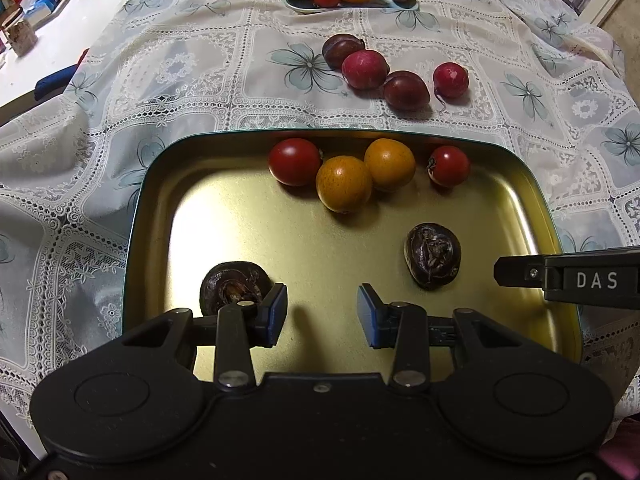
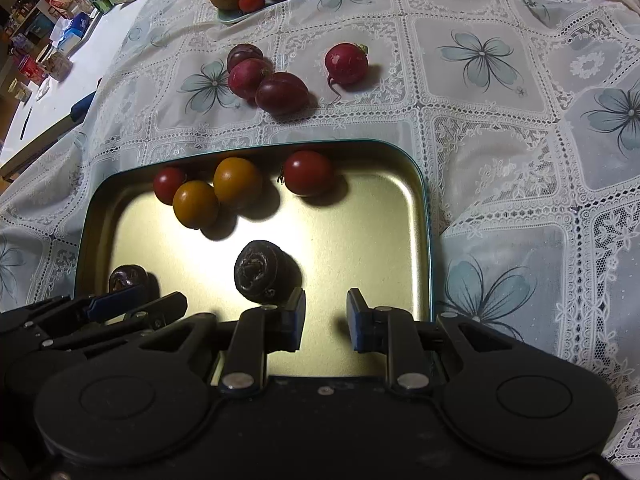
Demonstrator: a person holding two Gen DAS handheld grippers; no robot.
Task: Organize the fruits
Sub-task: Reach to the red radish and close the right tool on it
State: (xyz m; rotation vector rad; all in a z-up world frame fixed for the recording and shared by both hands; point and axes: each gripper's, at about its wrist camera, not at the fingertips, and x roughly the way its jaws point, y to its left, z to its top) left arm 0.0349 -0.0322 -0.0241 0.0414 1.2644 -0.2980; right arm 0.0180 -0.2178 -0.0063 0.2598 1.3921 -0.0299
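Note:
A gold metal tray [image 1: 240,240] [image 2: 360,240] lies near me on the lace cloth. At its far rim sit two red tomatoes [image 1: 295,161] [image 2: 308,172] and two orange fruits [image 1: 344,183] [image 2: 237,182]. Two dark wrinkled water chestnuts lie in the tray, one at the left [image 1: 234,286] [image 2: 126,276], one toward the right [image 1: 432,255] [image 2: 260,276]. My left gripper [image 1: 322,314] is open and empty over the tray's near part. My right gripper [image 2: 326,318] is open and empty just right of the right chestnut.
Beyond the tray, two plums [image 1: 406,90] [image 2: 282,93] and two radishes [image 1: 451,80] [image 2: 346,63] lie on the cloth. A pale plate [image 1: 304,7] [image 2: 232,16] farther back holds a kiwi, an orange and small fruits. Clutter stands on the white surface at far left.

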